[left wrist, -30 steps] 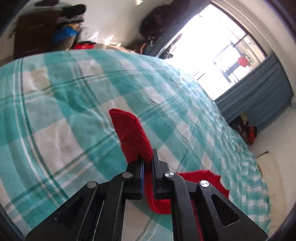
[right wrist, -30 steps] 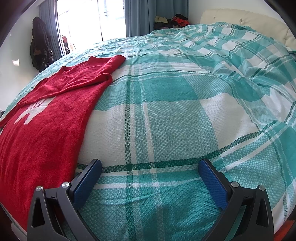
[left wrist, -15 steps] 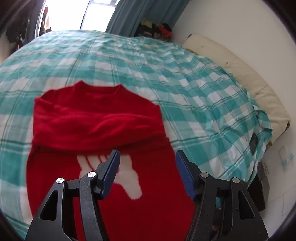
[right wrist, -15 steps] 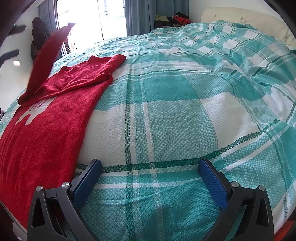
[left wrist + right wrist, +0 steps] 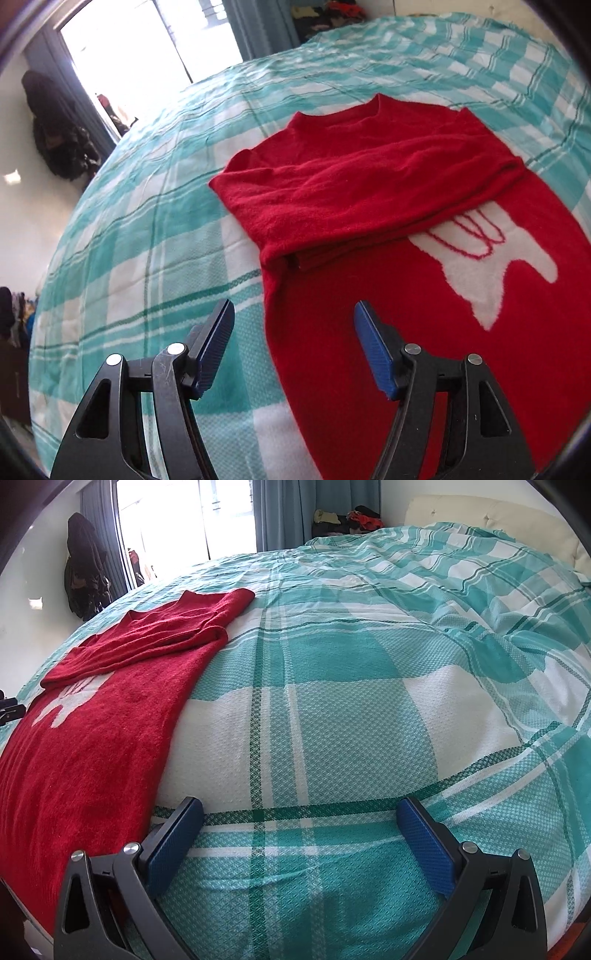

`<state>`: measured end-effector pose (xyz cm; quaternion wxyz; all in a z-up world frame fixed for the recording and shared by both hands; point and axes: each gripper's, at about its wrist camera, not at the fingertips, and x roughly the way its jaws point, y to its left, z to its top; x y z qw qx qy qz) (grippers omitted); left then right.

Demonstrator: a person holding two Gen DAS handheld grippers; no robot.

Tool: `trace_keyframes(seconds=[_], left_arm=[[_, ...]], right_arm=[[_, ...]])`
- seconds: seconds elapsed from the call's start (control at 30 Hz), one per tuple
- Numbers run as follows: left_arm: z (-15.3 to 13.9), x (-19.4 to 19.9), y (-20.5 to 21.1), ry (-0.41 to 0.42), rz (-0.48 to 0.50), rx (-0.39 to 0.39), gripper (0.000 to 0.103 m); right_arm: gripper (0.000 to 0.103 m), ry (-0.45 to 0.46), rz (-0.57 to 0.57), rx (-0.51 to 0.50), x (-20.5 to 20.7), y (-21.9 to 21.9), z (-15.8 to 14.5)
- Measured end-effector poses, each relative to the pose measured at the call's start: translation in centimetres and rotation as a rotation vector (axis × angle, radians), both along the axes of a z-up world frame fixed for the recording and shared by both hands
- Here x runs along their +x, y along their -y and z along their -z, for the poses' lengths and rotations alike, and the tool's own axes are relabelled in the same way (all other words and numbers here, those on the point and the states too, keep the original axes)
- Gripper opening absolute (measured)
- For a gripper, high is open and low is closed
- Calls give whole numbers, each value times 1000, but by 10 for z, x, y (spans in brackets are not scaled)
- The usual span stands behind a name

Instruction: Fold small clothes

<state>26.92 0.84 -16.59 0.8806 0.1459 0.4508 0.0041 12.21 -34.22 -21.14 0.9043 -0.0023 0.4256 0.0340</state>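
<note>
On the bed, spread flat over a teal-and-white checked woven bedspread (image 5: 351, 709): one red knitted sweater with a white motif on its front (image 5: 424, 295), neckline toward the far side, hem toward the cameras. Both sleeves folded (image 5: 351, 192) across the chest, stacked in a band just above the motif and covering its upper edge. Left gripper (image 5: 293, 332) over the sweater's near left edge, jaws apart, just been opening, nothing between the blue ribbed pads (image 5: 218, 343); one pad above bare bedspread, the other above red knit, contact with the cloth not determinable. Right gripper (image 5: 299, 834) low over bare bedspread just beside the sweater's right edge, jaws spread wide, nothing clasped; left blue pad (image 5: 173, 838) close to the red hem, touching or apart not determinable. In the right wrist view, sweater (image 5: 92, 720) at the left of frame, folded sleeves (image 5: 155, 635) toward the far end. Bedspread rumpled toward a cream padded headboard (image 5: 480, 513). Beyond the bed: bright glazed door (image 5: 184, 520) flanked by blue-grey curtains (image 5: 280, 513), dark garments hung on the wall (image 5: 83, 565) at left, a heap of mixed clothing (image 5: 347, 517) in the far corner.
</note>
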Motion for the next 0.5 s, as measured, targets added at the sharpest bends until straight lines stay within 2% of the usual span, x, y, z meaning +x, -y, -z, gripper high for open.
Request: trace_keyframes(seconds=[0.03,0.07,0.1,0.13,0.17,0.23,0.33,0.37,0.43,0.47,0.5], left_arm=[[4,10,-6,-2,-30,8,70],[7,19,-13,-1,-63,-5,59],[10,24,-26,5,-110,-39,4],[13,26,-43,-8,-179,-97,7],[14,23,-60,4,-251,-170,1],[17,7,-85,33,-376,-220,0],[24,-13,-111,18,-436,-357,0],[20,-18,-114,19,-435,-397,3],[7,-28,-113,41,-405,-465,30],[0,-30,-109,67,-366,-492,60],[-8,-30,-102,92,-314,-507,78]], right_arm=[[103,2,0,0,0,0,0],[103,4,1,0,0,0,0],[103,6,2,0,-1,0,0],[103,7,2,0,-1,0,0],[103,6,2,-1,-1,0,0],[103,6,2,0,-1,0,1],[103,7,2,0,-1,0,1],[103,7,2,0,-1,0,1],[103,7,1,0,-1,0,1],[103,7,1,0,-1,0,1],[103,7,1,0,-1,0,1]])
